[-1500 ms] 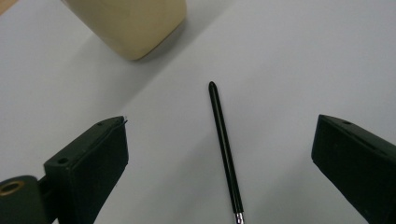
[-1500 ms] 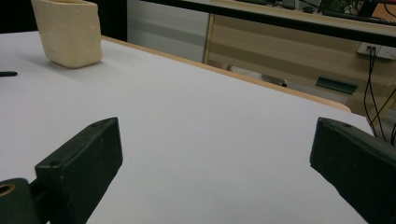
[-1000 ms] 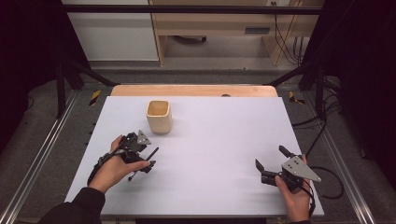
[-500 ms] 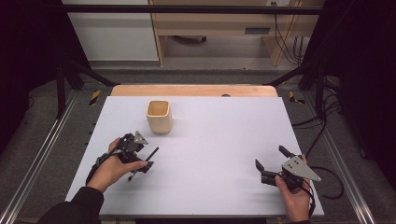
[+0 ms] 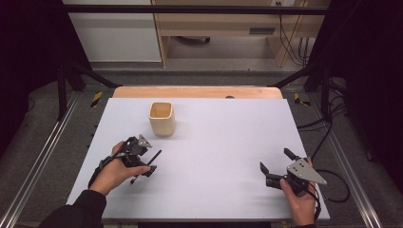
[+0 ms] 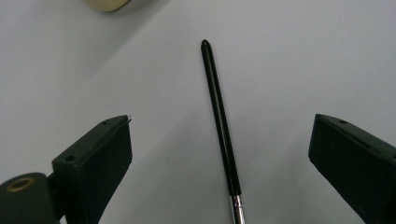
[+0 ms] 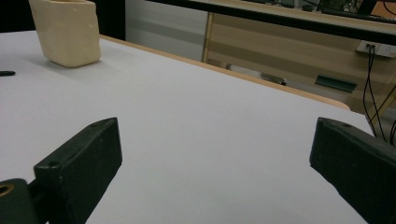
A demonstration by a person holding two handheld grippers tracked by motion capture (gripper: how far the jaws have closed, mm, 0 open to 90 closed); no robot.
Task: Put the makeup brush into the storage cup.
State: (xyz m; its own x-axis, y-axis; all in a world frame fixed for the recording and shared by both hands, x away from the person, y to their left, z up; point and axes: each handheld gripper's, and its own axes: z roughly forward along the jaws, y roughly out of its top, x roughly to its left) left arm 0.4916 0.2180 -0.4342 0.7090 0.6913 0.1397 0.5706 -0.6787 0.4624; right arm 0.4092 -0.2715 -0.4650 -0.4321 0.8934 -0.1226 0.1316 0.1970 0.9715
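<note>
- My left tongs (image 5: pixel 142 164) sit low over the near-left part of the white surface (image 5: pixel 218 142), jaws spread wide with nothing pinched between them.
- In the left gripper view a thin black brush handle (image 6: pixel 219 116) lies flat on the surface between my two jaws — touching neither, a little nearer the left jaw than the right.
- Its rounded black end points away from me, toward the cup; near the bottom edge of that view the black gives way to a silver metal collar. Whatever tip it carries is cut off, so I cannot tell what kind it is.
- From the high view the handle (image 5: pixel 151 159) runs slantwise, its far end aimed up and to the right, just beside my left hand (image 5: pixel 116 168).
- A cream, square-sided cup (image 5: pixel 162 118) stands upright farther back on the surface, near the handle's far end but apart from it.
- My right tongs (image 5: pixel 278 168) rest at the near-right of the surface, well apart from the brush — jaws spread, holding nothing.
- In the right gripper view the cup (image 7: pixel 67 30) stands far off at the upper left.
</note>
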